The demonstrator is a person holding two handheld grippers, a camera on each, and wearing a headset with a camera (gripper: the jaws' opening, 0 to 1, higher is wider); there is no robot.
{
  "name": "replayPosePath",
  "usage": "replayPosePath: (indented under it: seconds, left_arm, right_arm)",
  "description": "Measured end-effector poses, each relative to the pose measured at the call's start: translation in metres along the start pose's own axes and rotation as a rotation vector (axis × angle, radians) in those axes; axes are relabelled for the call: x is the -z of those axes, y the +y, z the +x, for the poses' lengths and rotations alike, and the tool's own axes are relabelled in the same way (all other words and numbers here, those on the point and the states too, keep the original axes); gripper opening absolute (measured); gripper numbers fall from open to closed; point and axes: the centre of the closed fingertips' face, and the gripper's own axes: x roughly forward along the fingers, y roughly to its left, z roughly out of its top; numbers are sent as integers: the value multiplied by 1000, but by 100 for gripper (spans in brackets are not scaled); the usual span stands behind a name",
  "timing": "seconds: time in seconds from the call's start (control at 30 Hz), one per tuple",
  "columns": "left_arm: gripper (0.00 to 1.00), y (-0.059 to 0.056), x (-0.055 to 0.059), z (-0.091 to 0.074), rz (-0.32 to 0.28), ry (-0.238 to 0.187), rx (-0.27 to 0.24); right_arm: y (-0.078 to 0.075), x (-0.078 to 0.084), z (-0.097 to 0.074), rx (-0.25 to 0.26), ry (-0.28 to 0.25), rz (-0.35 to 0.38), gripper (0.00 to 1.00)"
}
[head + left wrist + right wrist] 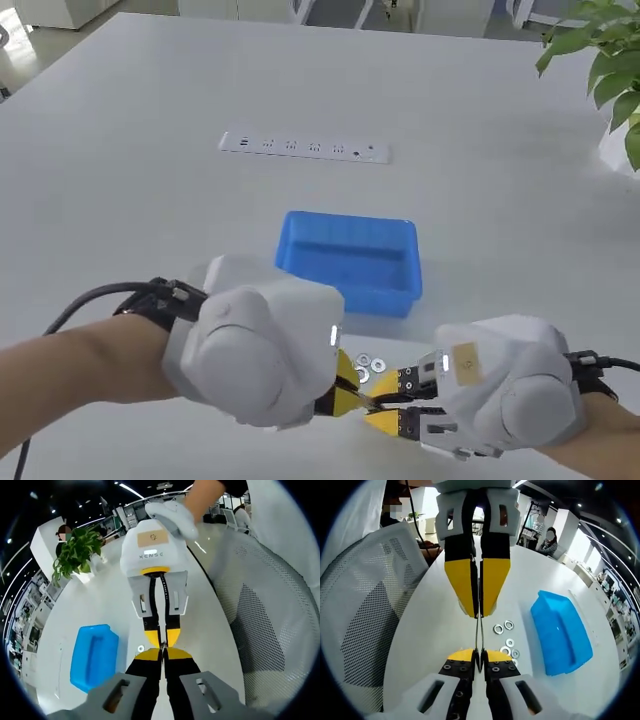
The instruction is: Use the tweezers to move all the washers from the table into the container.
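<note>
Thin metal tweezers [479, 625] run between my two grippers, which face each other tip to tip low over the white table. My left gripper [348, 385] is shut on one end and my right gripper [390, 402] is shut on the other. Several silver washers [368, 366] lie on the table just beyond the tips; in the right gripper view the washers [509, 641] sit right of the tweezers. The blue container [370, 297] stands a little farther back and looks empty. In the left gripper view one washer [141, 648] lies next to the meeting yellow fingers [152, 637].
A white power strip [303, 147] lies across the table behind the container. A green plant [600, 70] stands at the far right corner. A grey mesh chair [370, 595] is at the near edge of the table.
</note>
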Motion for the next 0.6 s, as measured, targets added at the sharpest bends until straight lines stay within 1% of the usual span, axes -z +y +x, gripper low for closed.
replayPosePath:
  seconds: [0.13,0.17,0.27,0.33,0.4,0.5,0.53,0.57,0.6]
  left_arm:
    - [5,2,-16,6,-41,-63,-5]
    - [5,3,-21,9,-53,-87,-6]
    - [5,3,-30,15,-60,-122,-1]
    - [5,3,-35,20,-50,-137,-1]
    - [5,4,-38,22,-50,-145,1]
    - [5,5,-38,23,-51,-159,6]
    - [5,5,-39,24,-39,-177,5]
    - [5,6,-40,25,-39,-195,5]
    - [5,8,-42,26,-82,-216,-6]
  right_arm:
    - [-1,3,-5,4,-10,9,8]
    - [-1,4,-6,5,-10,11,8]
    - [0,8,-10,7,-9,14,8]
    - [-1,10,-12,11,-4,18,8]
    - [-1,11,-12,12,-4,21,8]
    - [-1,12,-13,14,-5,26,7]
    - [-1,13,-13,14,-5,24,7]
    - [-1,13,-13,15,-3,20,7]
    - [-2,14,-13,17,-2,23,7]
